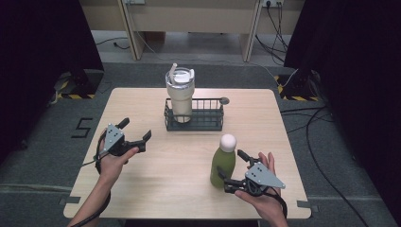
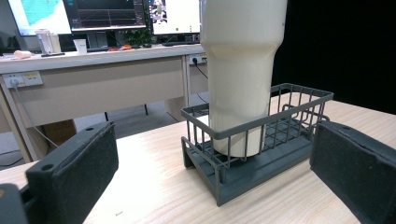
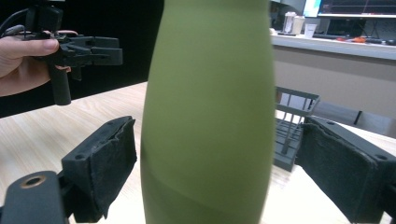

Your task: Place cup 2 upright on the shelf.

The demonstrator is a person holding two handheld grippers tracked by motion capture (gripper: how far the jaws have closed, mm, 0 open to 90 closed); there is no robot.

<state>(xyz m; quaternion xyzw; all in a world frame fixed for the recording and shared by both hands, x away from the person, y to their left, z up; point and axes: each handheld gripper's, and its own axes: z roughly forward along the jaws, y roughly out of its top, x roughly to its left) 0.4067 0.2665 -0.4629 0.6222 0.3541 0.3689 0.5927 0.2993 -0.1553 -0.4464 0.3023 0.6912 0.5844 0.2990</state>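
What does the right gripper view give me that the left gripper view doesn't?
Right gripper view alone: the green bottle standing between the right gripper's open jaws, with gaps either side, and the left gripper farther off in a hand. Left gripper view alone: the cream tumbler upright in one end of the wire basket, framed by its own open jaws. Both share the basket and wooden table.

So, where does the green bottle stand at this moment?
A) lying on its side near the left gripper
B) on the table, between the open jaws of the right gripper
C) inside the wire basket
B: the green bottle stands upright on the table, with the right gripper open around it, apart from the wire basket.
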